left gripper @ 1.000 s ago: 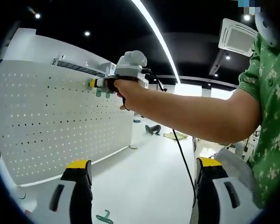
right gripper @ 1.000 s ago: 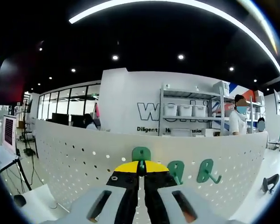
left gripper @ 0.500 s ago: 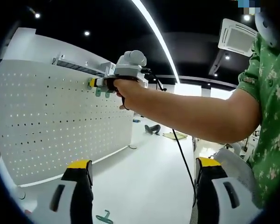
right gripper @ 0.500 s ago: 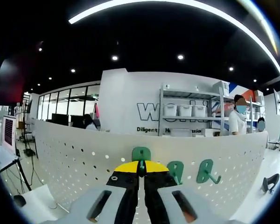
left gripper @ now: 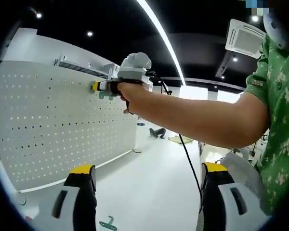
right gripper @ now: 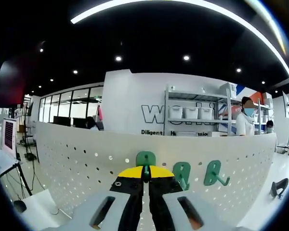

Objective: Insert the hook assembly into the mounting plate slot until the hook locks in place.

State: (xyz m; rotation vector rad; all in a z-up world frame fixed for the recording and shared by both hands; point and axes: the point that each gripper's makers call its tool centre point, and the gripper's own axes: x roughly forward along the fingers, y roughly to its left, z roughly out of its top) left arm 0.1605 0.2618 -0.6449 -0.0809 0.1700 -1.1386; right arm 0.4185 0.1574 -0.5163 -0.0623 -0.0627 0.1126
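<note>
Nothing has shifted in the last second: your right gripper (right gripper: 145,174) stays pinched on the green hook (right gripper: 145,159) against the pegboard (right gripper: 77,163); left gripper (left gripper: 147,180) spread, idle

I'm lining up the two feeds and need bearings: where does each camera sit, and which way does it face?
Left gripper view: rides the open left gripper, low over the table, looking along the pegboard; the person's arm holds the right gripper up against the board.
Right gripper view: rides the right gripper, facing the pegboard head-on, fingers closed on a green hook.
Shared: pegboard, green hooks, right gripper.
</note>
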